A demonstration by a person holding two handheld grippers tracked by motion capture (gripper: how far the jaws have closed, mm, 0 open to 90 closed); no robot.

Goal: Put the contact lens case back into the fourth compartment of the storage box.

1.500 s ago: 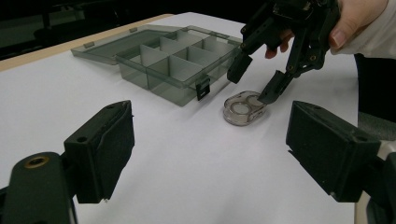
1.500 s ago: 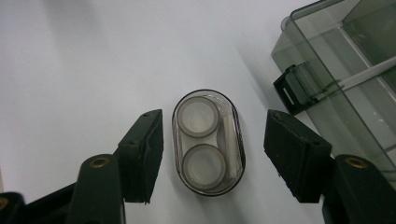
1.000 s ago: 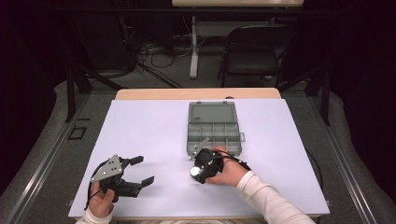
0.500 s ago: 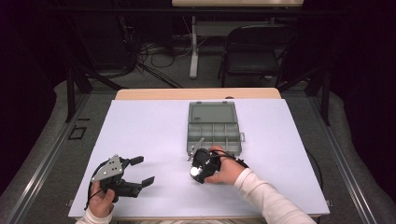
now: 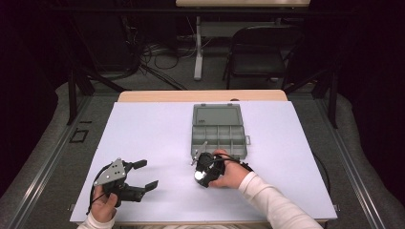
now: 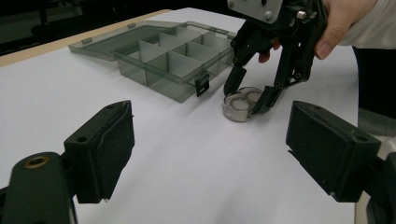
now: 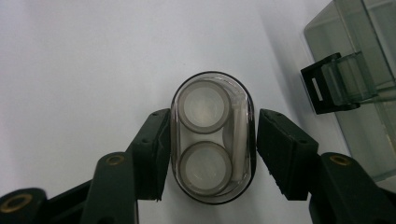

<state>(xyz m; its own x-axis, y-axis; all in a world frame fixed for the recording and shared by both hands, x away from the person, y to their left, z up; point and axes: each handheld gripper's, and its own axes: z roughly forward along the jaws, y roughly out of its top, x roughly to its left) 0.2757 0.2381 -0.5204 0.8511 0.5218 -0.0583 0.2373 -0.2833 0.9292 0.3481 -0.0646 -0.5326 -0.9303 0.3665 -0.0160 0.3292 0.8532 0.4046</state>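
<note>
A clear oval case [image 7: 212,137] holding two round white pieces lies on the white table, just in front of the open grey compartment box [image 5: 218,136]. My right gripper [image 7: 212,149] points down over the case [image 5: 197,175]. Its jaws have just been closing and both pads now touch the case's long sides. From the left gripper view, the right gripper [image 6: 245,98] straddles the case [image 6: 242,105] beside the box [image 6: 168,60]. My left gripper [image 5: 148,173] rests near the table's front left, open with nothing between its jaws [image 6: 210,154].
The box's lid lies flat behind it and a black latch [image 7: 327,88] sticks out toward the case. The white sheet [image 5: 143,129] covers the table; a wooden strip runs along its far edge. A chair and cables stand beyond the table.
</note>
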